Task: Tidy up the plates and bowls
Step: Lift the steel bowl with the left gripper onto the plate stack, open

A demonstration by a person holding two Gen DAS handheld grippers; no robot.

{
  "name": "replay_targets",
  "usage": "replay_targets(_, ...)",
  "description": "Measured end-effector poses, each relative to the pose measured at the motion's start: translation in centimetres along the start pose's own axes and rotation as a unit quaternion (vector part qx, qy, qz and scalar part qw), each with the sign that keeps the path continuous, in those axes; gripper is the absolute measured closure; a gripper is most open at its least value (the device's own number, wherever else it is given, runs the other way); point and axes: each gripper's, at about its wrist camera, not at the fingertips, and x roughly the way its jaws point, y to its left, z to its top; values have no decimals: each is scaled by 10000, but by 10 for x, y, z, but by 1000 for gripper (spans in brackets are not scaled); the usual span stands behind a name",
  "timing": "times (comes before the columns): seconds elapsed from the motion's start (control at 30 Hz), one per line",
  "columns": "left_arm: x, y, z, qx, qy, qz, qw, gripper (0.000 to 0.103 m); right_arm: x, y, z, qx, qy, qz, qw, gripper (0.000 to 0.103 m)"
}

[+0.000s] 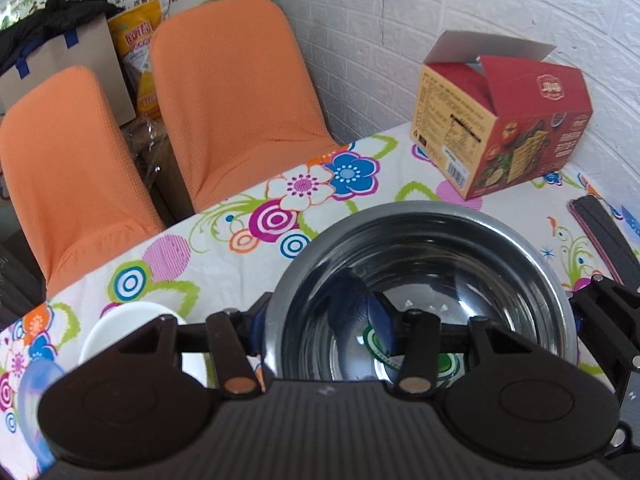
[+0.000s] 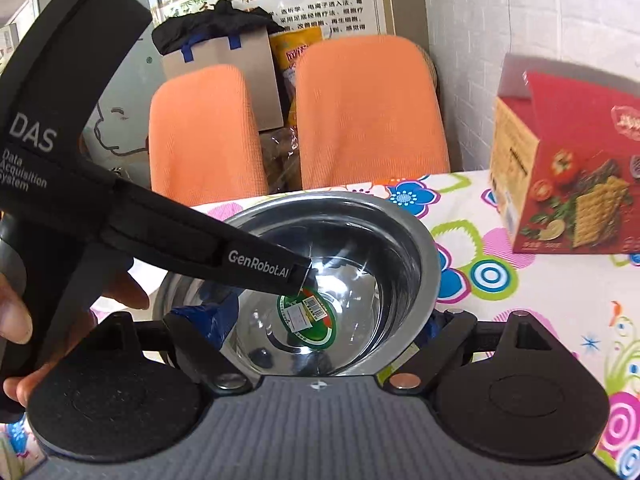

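Bright, even daylight. Fisheye bends the wall [image 1: 460,40] and frame edges; corners vignette black. Glare streaks the steel bowl [image 2: 400,248]. The red box [image 2: 568,168] at right blurs slightly.

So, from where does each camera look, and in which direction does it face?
Left wrist: on the left hand-held gripper, facing the round steel bowl and two orange chair backs; its blue-padded fingers straddle the rim.
Right wrist: on the right hand-held gripper, above the same bowl; the left hand shows.
Shared: bowl, chairs, red cardboard box, floral tablecloth.
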Motion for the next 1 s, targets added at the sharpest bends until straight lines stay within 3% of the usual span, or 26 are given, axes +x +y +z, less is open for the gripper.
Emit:
replay_targets(0.27, -70, -6, -39, -222, -215, -22, 9995, 53, -53, 15, -1, -109, -287, 101, 9995, 29)
replay_targets(0.57, -130, -6, -107, -124, -343, 358, 9987, 53, -103, 61, -34, -368, -358, 324, 9982, 28)
replay_targets(0.77, -134, -7, -163, -288, -227, 247, 9990, 53, -126, 86, -68, -477, -416, 506, 9967, 28)
replay_targets(1.0, -117, -7, -205, -427, 5, 135, 9990, 53, -129, 100, -106, -335, -107, 513, 9981, 28)
